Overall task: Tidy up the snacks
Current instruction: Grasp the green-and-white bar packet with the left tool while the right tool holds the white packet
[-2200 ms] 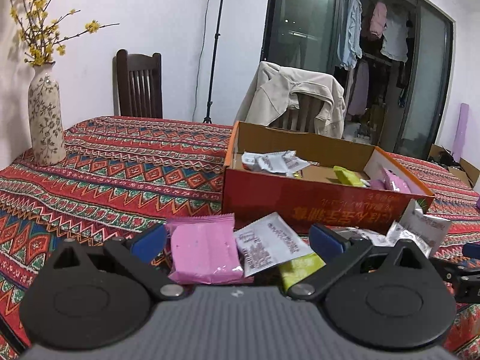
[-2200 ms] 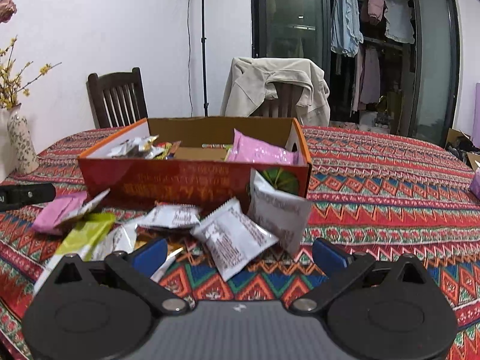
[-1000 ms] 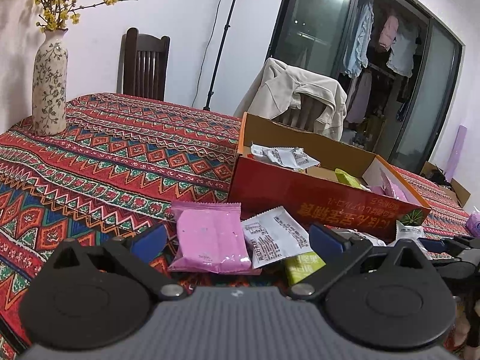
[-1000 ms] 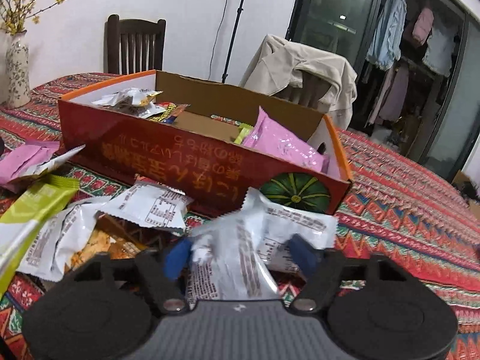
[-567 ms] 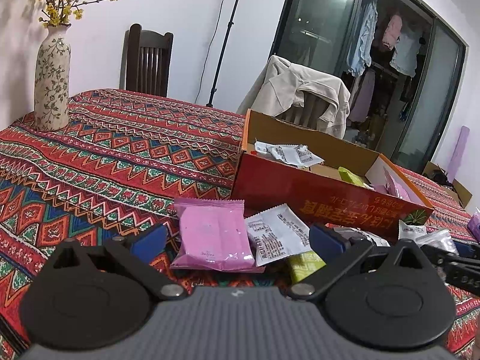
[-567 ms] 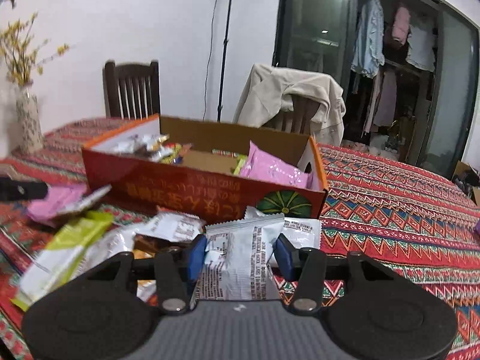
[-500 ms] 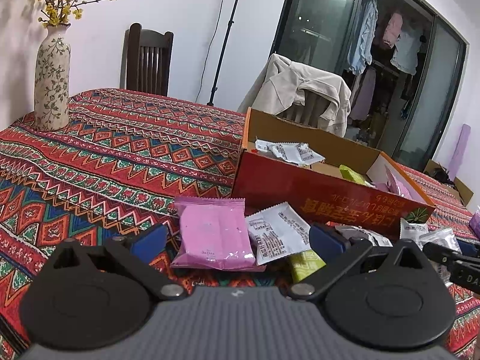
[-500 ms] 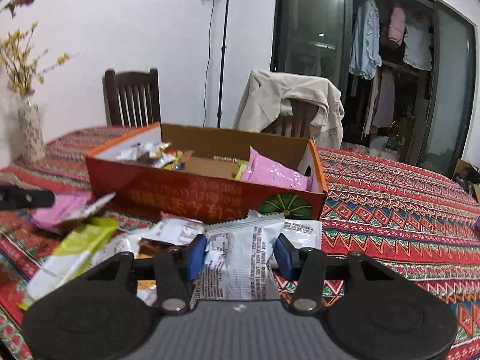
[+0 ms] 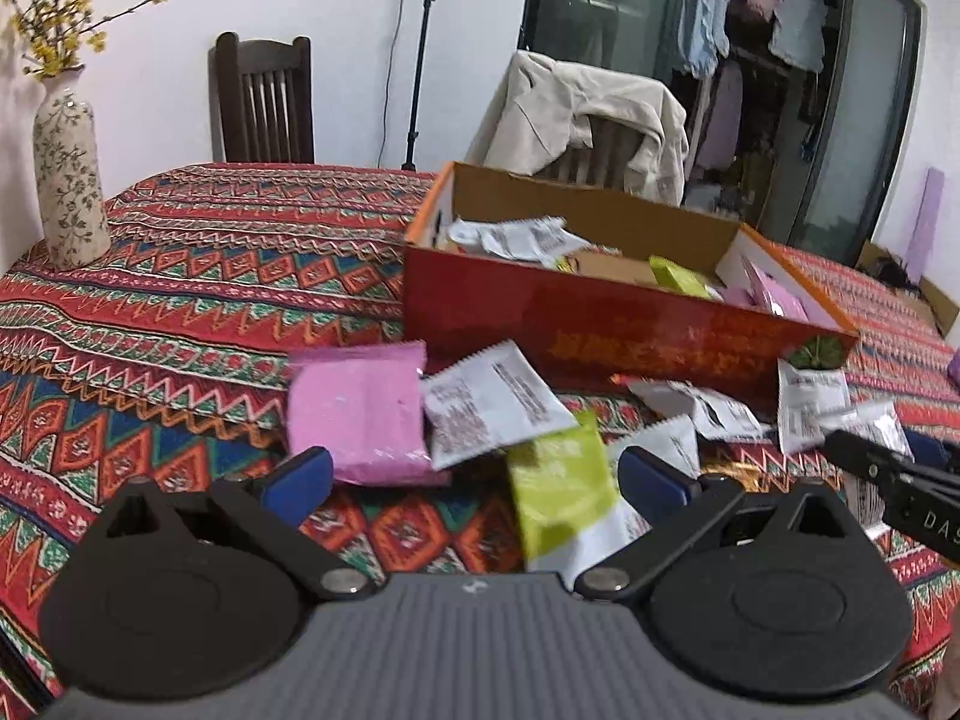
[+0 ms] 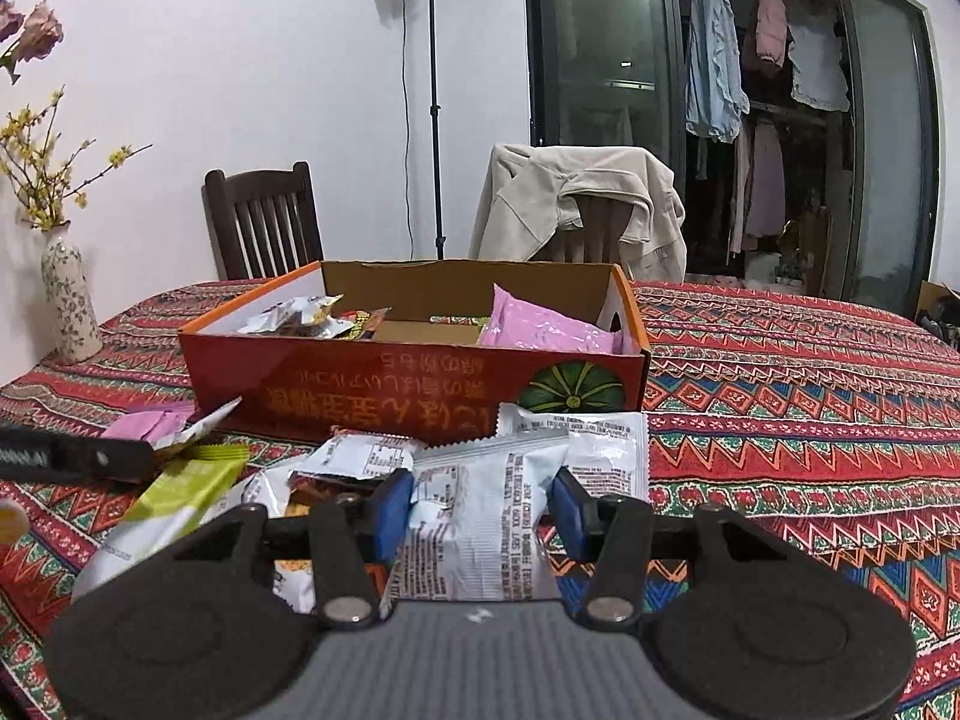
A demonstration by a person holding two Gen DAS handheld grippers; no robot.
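A white packet [image 10: 480, 516] is being pinched between the blue pads of the right gripper [image 10: 480, 513], just short of the red box [image 10: 414, 384]. The left gripper [image 9: 474, 474] is being held spread, empty, above a green packet [image 9: 561, 480]; a pink packet [image 9: 357, 414], largely hidden in the right view, is being shown beside it.

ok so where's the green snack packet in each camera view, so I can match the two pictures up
Left wrist: the green snack packet lies low in the middle, between the left gripper's open fingers, right of the pink packet.
Right wrist: the same packet is at lower left, left of the right gripper.
Shared landmark: the red cardboard box behind the loose packets.
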